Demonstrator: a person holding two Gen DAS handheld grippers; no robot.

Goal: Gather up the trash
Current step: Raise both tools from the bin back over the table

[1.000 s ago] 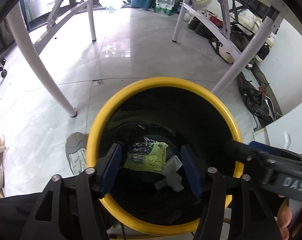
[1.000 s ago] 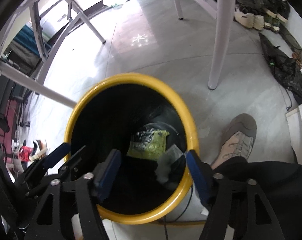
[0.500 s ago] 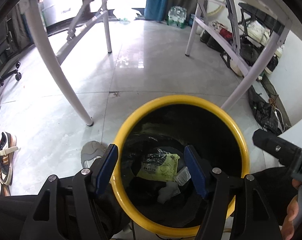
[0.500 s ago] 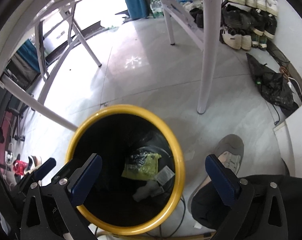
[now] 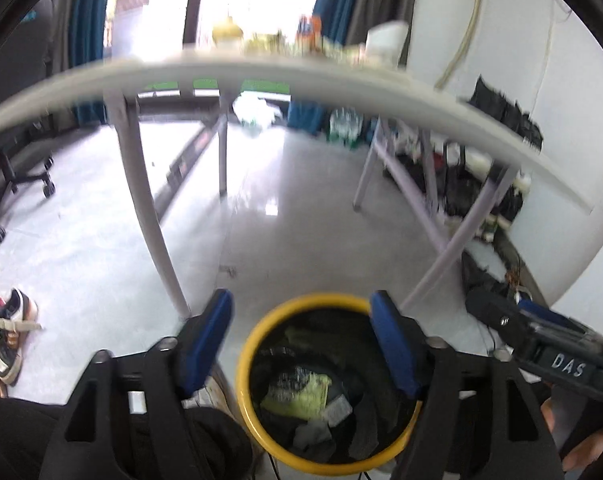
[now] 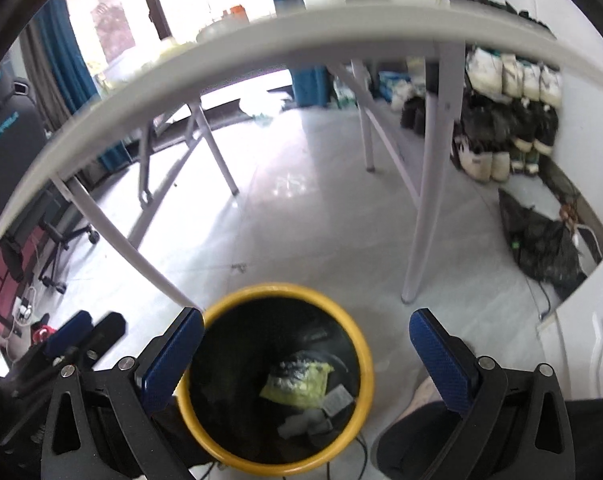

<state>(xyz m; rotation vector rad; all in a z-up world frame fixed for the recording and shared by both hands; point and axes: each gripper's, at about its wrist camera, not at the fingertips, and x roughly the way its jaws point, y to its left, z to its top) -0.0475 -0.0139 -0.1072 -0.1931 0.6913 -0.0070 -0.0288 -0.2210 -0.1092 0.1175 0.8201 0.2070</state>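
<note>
While both claws hang over the round yellow-rimmed bin with black liner, nothing sits between their blue pads; left claw released, its jaws having just been opening; right claw released, spread very wide, having just opened too; trash lies at the bin bottom: crumpled yellow-green wrapper, small grey-white packet touching it; bin stands on glossy grey tiled floor near the white bench edge; frames blurred.

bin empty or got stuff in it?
Not empty. The yellow-rimmed bin holds a yellow-green wrapper and grey scraps at the bottom.
</note>
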